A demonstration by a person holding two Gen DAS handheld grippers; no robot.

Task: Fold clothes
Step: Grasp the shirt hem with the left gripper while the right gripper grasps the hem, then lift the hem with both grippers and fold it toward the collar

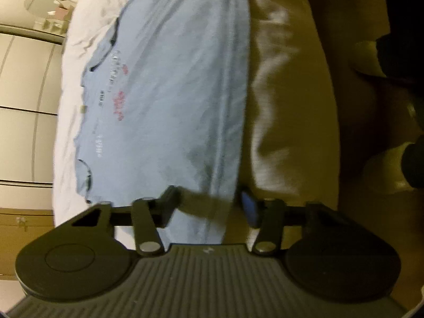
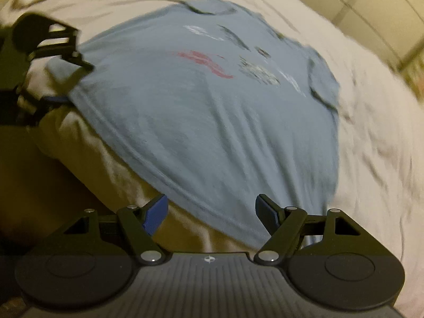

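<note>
T-shirt [image 2: 201, 122] print: red and white/grey lettering on chest, too blurred to read
T-shirt print, left wrist view: same red and pale marks, letters illegible
right gripper [image 2: 211, 213] body: small round crosshair mark, no text
left gripper [image 1: 209, 206] body: faint pale mark, unreadable

Black grippers (blue-padded fingers [image 2: 156, 213])

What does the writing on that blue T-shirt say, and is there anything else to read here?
Nothing is legible.
Blue T-shirt: red script and grey-white print, all too blurred to read.
Right gripper body: a small round mark, no words.
</note>
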